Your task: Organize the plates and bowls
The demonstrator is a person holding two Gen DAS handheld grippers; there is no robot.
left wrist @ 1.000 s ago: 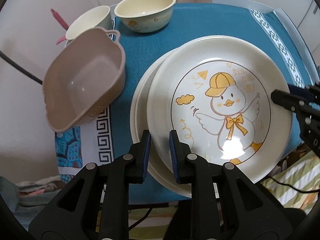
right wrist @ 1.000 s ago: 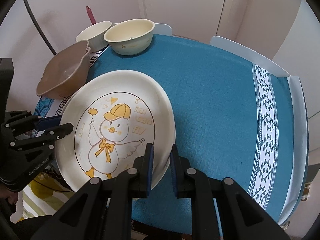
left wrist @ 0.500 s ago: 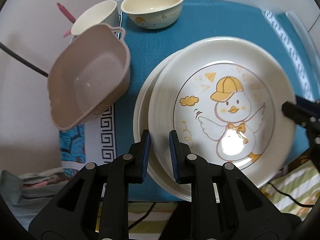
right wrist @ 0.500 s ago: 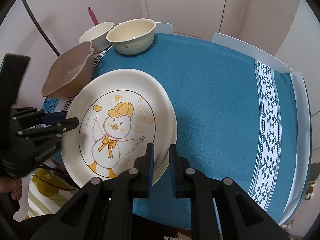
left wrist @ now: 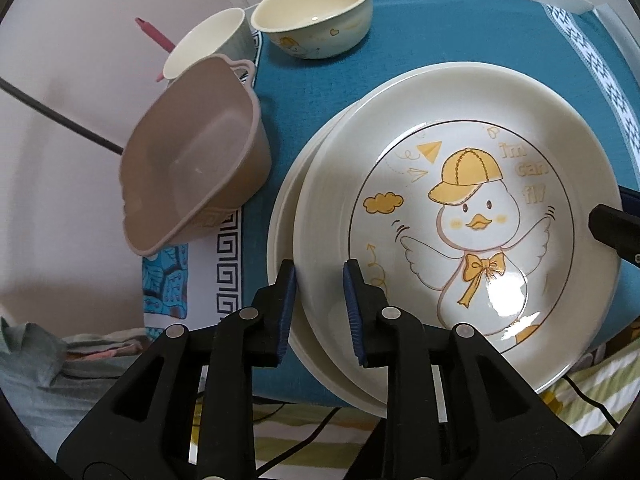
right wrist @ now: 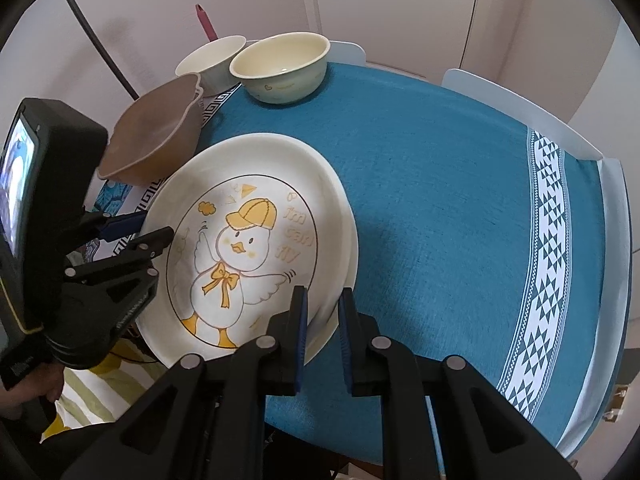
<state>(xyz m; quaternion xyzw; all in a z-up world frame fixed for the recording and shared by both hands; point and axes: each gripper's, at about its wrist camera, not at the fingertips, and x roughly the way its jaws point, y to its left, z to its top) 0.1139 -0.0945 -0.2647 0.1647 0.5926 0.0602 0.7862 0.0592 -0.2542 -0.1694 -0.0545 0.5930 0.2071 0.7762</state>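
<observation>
Since a second ago the left gripper point(left wrist: 319, 280) has shifted slightly along the plate rim and its jaws have begun to part; they are opening now, with the plate edge between them and a gap showing on the inner side. Tabletop point(right wrist: 440, 200), under a teal cloth, carries all the ware. Duck plate point(left wrist: 460, 216), cream with a yellow-capped duck print, sits on top of a second plate point(left wrist: 284, 208), whose rim shows just beyond it on the left; the pair lies at the near left edge of the tabletop and overhangs it. Brown plastic tub point(left wrist: 192, 172) stands tilted just beside the plates, at the tabletop's left margin. Cream bowl point(left wrist: 316, 16) and a smaller white bowl point(left wrist: 208, 44) stand side by side at the far left corner, well apart from the plates. Right gripper point(right wrist: 323, 300) has its jaws pinching the plate rim on the side opposite the left gripper.
</observation>
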